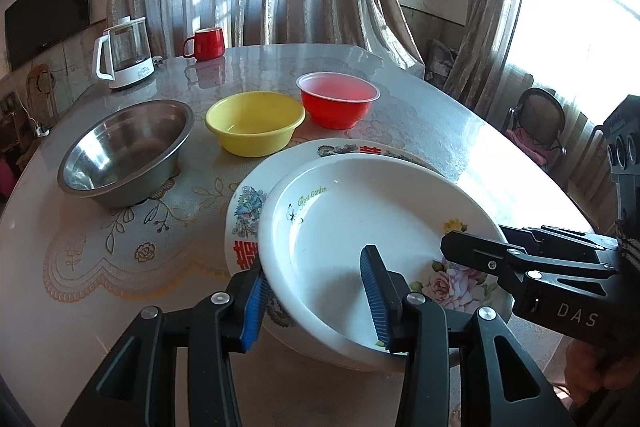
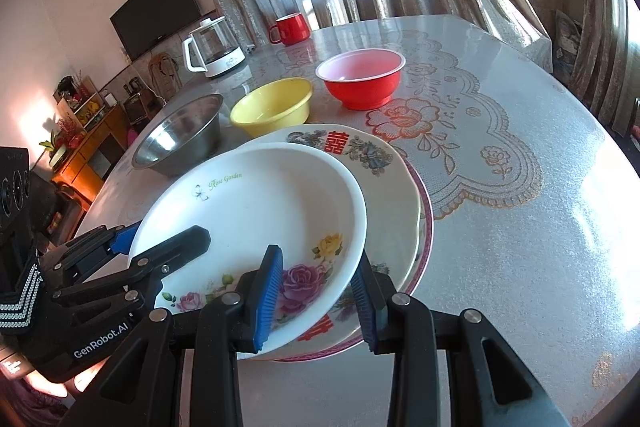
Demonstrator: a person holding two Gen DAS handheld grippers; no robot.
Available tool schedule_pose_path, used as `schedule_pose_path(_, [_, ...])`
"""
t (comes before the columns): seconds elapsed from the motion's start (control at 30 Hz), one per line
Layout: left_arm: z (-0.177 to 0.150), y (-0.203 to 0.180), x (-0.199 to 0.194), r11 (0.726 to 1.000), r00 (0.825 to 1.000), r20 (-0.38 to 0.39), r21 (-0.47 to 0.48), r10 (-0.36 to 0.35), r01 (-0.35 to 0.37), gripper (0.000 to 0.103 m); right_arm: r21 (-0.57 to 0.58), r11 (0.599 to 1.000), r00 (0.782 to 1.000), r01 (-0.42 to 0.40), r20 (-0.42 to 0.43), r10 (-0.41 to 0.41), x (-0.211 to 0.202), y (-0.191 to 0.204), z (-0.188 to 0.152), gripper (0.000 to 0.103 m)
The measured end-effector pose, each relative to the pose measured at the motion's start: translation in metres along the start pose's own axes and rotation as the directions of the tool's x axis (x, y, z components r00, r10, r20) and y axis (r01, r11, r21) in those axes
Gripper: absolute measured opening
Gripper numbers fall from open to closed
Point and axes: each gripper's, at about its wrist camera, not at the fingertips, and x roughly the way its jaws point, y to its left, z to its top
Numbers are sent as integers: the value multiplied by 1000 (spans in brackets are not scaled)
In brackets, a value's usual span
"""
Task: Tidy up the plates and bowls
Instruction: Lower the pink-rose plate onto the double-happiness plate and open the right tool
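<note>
Right now both tools straddle the rim of a white rose-printed plate [image 1: 360,227], which sits on top of a larger plate with red characters [image 1: 244,219] on the counter [image 1: 100,267]. In the left wrist view, the left tool [image 1: 316,301] has one blue pad just outside the rim at about 7 o'clock of the plate and the other pad inside the dish; a gap shows beside each pad, so it stands released around the rim. The right tool [image 1: 480,251] reaches in from 4 o'clock. In the right wrist view, the right tool [image 2: 316,301] has one pad on the plate's inner face over the purple rose and the other under the outer edge at about 5 o'clock; whether the pads press cannot be told. A third, pink-edged plate [image 2: 427,227] lies lowest in the stack. Beyond the stack, toward 12 o'clock, stand a steel bowl [image 1: 124,155], a yellow bowl [image 1: 254,123] and a red bowl [image 1: 338,99] in a row, apart from one another. Farther back are a red mug [image 1: 206,43] and a glass kettle [image 1: 126,53].
</note>
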Motion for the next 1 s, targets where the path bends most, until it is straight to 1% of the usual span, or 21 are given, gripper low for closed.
schedule_pose_path(0.27, [1,1,12,1000,1000,-29,-6,-8,8,46,8,1000,1000,20,-11,-20,5,-2,0,36])
schedule_pose_path(0.37, [0,4,17,1000,999,-44,-24,-15,14,48,7,1000,1000,23,-11,-23,7,-2,1,36])
schedule_pose_path(0.5, [0,4,18,999,999,-42,-27,-24,23,52,6,1000,1000,30,-9,-30,9,-2,2,36])
schedule_pose_path(0.7, [1,6,16,998,998,-44,-47,-34,32,52,9,999,999,39,-8,-39,11,-2,4,37])
schedule_pose_path(0.83, [1,7,15,998,999,-42,-62,-24,21,52,14,999,999,46,-4,-46,10,-2,4,37])
schedule_pose_path(0.93, [1,7,14,997,999,-43,-70,-18,15,54,8,998,998,66,3,-66,9,-2,4,37])
schedule_pose_path(1.0, [1,6,14,997,999,-44,-71,-30,26,55,5,997,996,83,12,-83,7,-2,5,38])
